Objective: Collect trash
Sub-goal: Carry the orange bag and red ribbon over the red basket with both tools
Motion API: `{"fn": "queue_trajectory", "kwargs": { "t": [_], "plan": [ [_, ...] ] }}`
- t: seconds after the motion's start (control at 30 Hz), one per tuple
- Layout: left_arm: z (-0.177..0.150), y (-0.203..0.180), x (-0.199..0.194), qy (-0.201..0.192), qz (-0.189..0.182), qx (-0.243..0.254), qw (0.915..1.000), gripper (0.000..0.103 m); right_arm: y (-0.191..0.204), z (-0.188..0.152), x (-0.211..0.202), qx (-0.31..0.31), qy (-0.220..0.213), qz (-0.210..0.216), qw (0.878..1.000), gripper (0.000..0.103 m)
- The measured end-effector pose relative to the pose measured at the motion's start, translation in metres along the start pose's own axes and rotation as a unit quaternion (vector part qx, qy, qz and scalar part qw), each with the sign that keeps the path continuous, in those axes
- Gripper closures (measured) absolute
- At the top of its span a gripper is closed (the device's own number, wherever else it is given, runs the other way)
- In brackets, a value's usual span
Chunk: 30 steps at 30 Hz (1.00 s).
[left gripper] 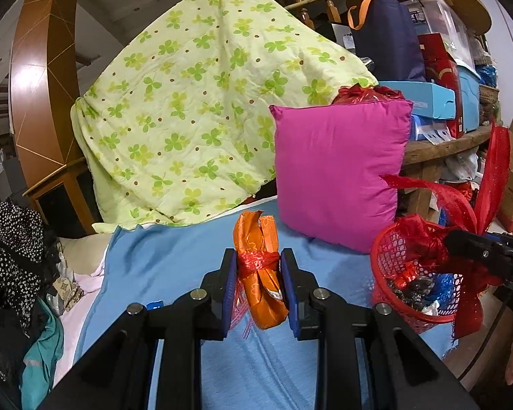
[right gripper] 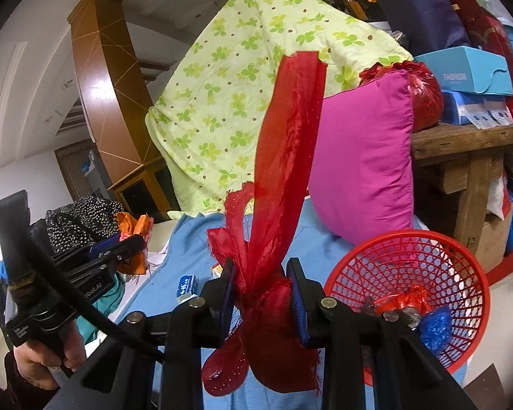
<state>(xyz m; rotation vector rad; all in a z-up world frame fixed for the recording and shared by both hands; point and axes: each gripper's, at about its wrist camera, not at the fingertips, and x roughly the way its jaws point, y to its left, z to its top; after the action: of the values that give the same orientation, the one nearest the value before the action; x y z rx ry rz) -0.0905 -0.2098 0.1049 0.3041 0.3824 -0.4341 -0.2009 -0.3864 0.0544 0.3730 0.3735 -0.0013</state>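
At the bottom centre of the left view, my left gripper [left gripper: 258,285] is clamping an orange wrapper bundle [left gripper: 260,273] tied with red string. In the right view, my right gripper [right gripper: 261,288] is squeezing a red mesh ribbon bundle [right gripper: 273,294] above the blue sheet [right gripper: 195,239]. The red basket [right gripper: 437,256] is sitting at the lower right, holding scraps. The pink cushion [right gripper: 362,157] is standing behind it.

I see a glossy orange wrapper bundle [left gripper: 261,273] tied with shiny red plastic, and sheer red mesh ribbon [right gripper: 284,157], frayed. At my two o'clock, a perforated red plastic basket [right gripper: 461,256]. Smooth matt blue sheet [left gripper: 174,266]; satiny magenta pillow [left gripper: 338,171]; rough wooden shelf [right gripper: 468,140].
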Motion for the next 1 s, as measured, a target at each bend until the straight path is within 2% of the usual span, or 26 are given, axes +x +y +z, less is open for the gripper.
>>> {"fn": "queue_trajectory", "kwargs": {
  "t": [1.0],
  "plan": [
    [0.016, -0.058, 0.017, -0.005, -0.052, 0.030, 0.9982, 0.076, -0.035, 0.001, -0.033, 0.020, -0.024, -0.047, 0.998, 0.072]
  ]
}}
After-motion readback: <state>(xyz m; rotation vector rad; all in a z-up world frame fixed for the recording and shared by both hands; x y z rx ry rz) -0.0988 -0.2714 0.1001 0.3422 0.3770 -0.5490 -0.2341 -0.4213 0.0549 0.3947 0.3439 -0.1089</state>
